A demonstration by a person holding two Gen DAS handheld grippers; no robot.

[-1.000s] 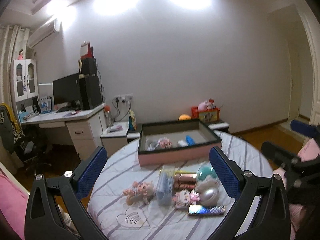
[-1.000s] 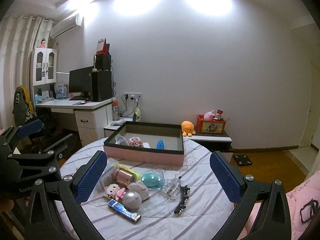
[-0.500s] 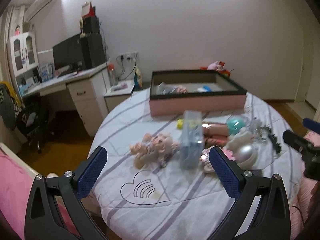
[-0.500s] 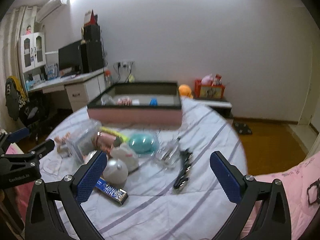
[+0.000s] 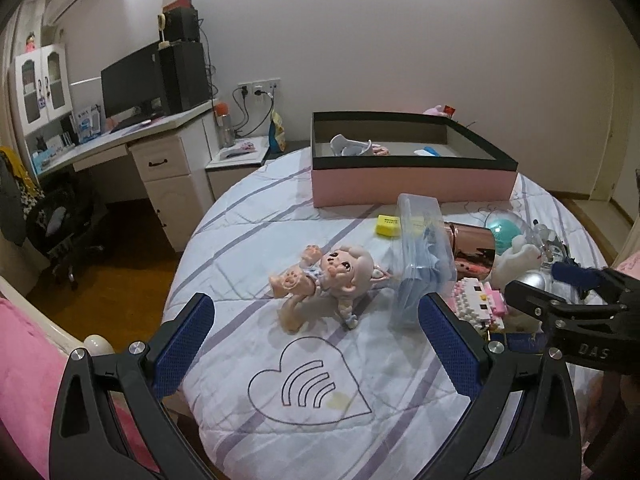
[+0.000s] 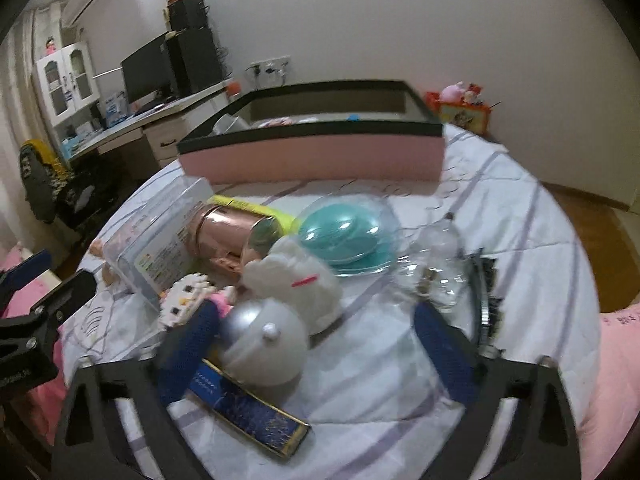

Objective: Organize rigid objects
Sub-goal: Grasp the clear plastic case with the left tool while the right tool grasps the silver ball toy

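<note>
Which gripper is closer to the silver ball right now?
Right. The right gripper has the silver ball between its closing fingers; the left gripper faces the doll, off to the side.

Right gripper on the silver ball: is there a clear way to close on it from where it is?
Probably yes. The right gripper is closing with the silver ball between its fingers, nothing above it. The white plush and blue box crowd it closely.

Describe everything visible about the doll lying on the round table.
The doll is a small, hard-looking plastic figure with peach skin, an oversized head, big painted eyes and pale hair. It lies on its back on the striped tablecloth, arms raised, beside the clear plastic box, beyond the left gripper, untouched by it.
</note>
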